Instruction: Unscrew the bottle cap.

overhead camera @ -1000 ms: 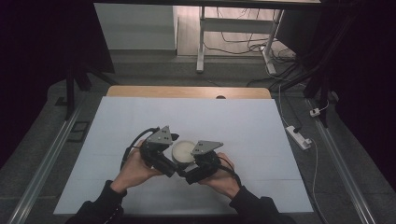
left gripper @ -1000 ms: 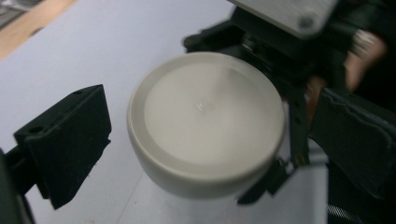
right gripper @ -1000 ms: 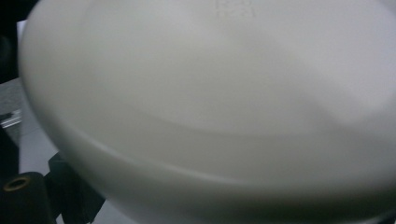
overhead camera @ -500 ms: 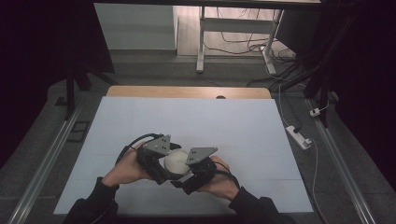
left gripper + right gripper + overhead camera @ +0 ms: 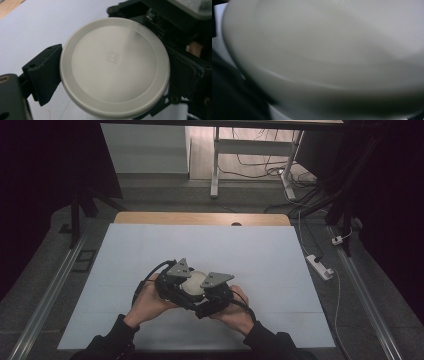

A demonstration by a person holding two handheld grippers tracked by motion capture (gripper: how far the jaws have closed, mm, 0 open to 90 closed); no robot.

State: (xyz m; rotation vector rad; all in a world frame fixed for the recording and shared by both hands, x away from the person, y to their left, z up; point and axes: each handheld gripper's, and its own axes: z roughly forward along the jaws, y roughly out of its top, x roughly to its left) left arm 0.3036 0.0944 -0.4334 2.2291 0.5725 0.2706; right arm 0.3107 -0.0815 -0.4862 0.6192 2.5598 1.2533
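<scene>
A round off-white container (image 5: 194, 282) with a flat lid is held between both grippers over the near middle of the white table sheet (image 5: 150, 250). My left gripper (image 5: 179, 287) is shut on it from the left; in the left gripper view the lid (image 5: 115, 45) sits between the black jaws, with one finger (image 5: 42, 75) against its rim. My right gripper (image 5: 209, 296) meets the container from the right and shows beyond the lid as a black body (image 5: 160, 22). In the right gripper view the pale rounded side (image 5: 324, 50) lies very close and blurred.
The sheet stretches bare to the left, right and far side. A wooden strip (image 5: 200, 218) marks the far table edge. A power strip (image 5: 320, 266) and cables lie on the floor at the right. Metal rails (image 5: 50, 295) run along both sides.
Both grippers and the container have come nearer to the person and slightly left, staying together on it.
</scene>
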